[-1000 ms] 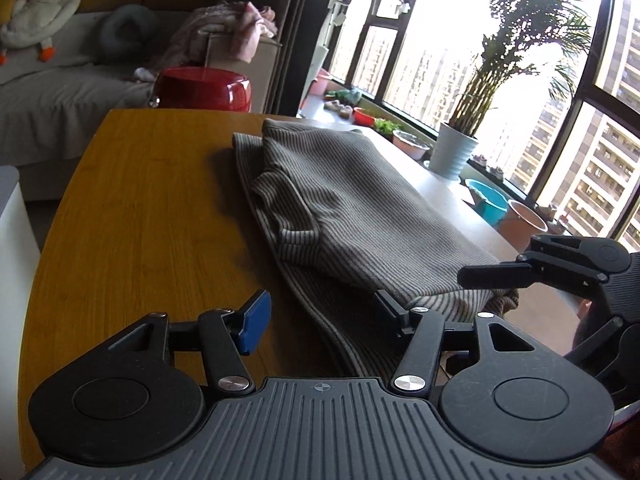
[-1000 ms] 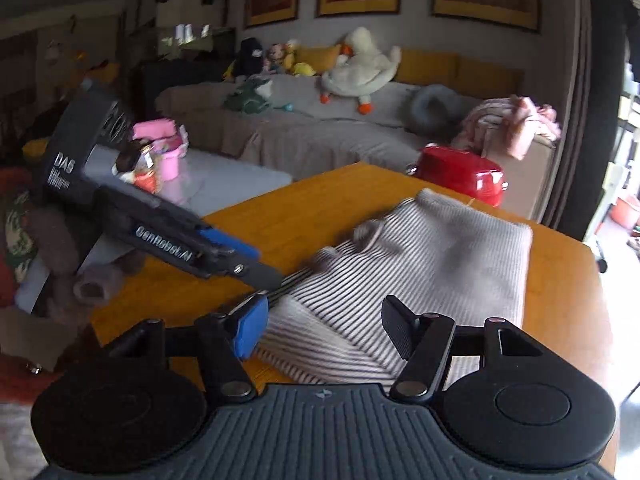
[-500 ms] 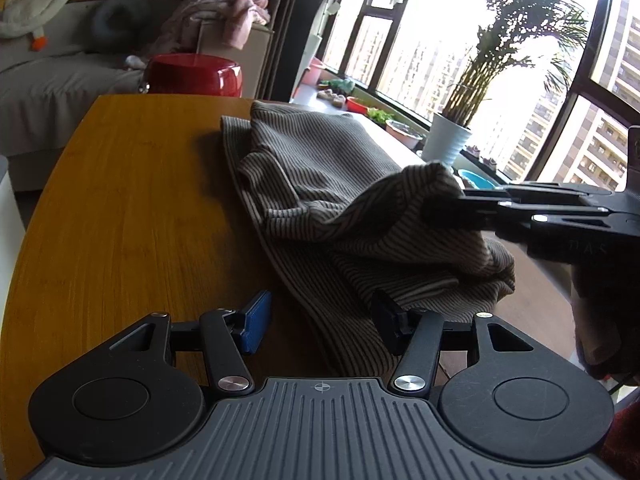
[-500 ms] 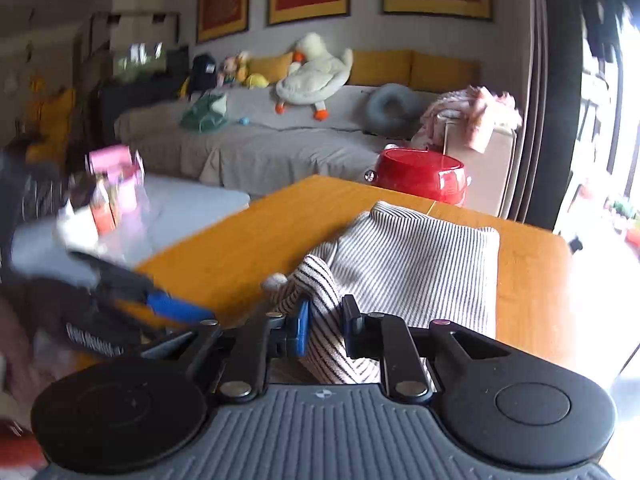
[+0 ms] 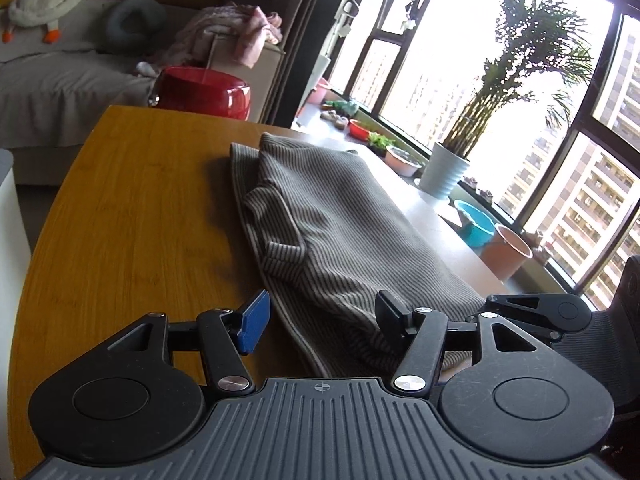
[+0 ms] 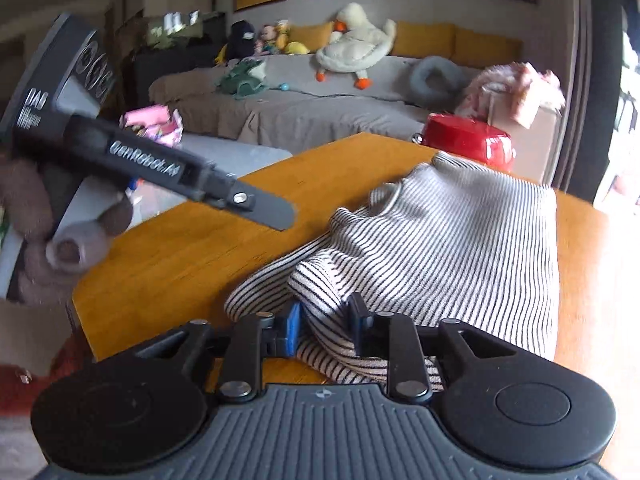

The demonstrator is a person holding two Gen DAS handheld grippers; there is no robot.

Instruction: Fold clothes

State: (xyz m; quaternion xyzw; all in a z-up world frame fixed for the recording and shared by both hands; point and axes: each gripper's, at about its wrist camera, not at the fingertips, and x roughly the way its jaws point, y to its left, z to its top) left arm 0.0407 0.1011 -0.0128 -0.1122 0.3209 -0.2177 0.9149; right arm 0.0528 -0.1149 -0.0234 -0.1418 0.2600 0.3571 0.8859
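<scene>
A grey-and-white striped sweater (image 5: 340, 216) lies folded lengthwise on the wooden table (image 5: 140, 220). My left gripper (image 5: 324, 316) is open just above the sweater's near edge, with the cloth's hem running between its fingers but not clamped. In the right wrist view my right gripper (image 6: 326, 324) is shut on a bunched fold of the sweater (image 6: 460, 248) at its near end. The left gripper (image 6: 248, 204) hovers over the table to the left, held by a gloved hand (image 6: 76, 240). From the left wrist camera the right gripper (image 5: 536, 312) shows low at the sweater's right side.
A red round pot (image 5: 204, 90) stands beyond the table's far edge. Behind it is a grey sofa (image 6: 320, 108) with plush toys. Along the window sill stand a potted plant (image 5: 444, 176), bowls and a blue basin (image 5: 474, 220). The table's right edge lies close to the sweater.
The right gripper shut on the sweater's near end and raised it; now the cloth is back down, lying flat. The left gripper stayed open and drew back slightly.
</scene>
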